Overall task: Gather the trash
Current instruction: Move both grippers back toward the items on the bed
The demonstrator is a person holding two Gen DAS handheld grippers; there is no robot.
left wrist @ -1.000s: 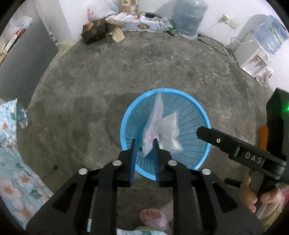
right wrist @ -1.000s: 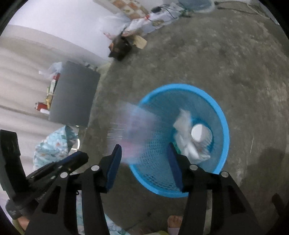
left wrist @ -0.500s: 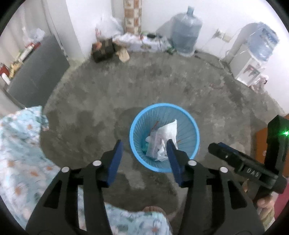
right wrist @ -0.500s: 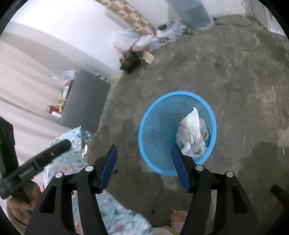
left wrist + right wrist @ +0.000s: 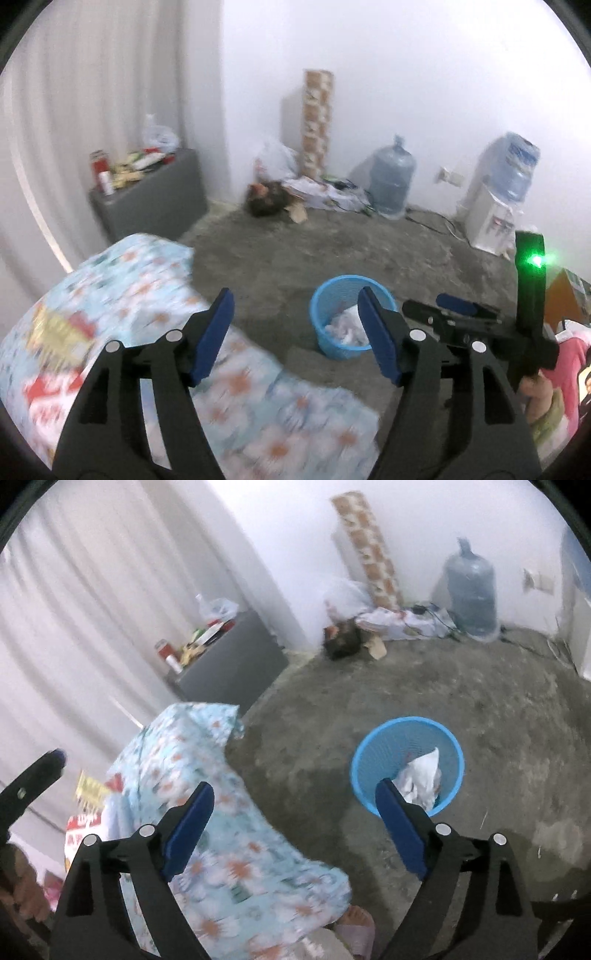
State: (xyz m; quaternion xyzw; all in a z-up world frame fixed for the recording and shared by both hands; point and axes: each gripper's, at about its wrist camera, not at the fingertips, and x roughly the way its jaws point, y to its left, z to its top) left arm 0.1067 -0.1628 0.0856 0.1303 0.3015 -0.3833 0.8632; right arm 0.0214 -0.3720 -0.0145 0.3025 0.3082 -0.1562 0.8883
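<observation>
Trash (image 5: 345, 326) lies inside blue basket (image 5: 321, 295) at centre right; left gripper (image 5: 295, 332) and right gripper (image 5: 293, 821) jaws, just opening, gape empty

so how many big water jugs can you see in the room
2. One water jug stands on the floor against the back wall, beside the pile of papers. The other jug sits upside down on top of the white dispenser further right. None seem hidden.
</observation>
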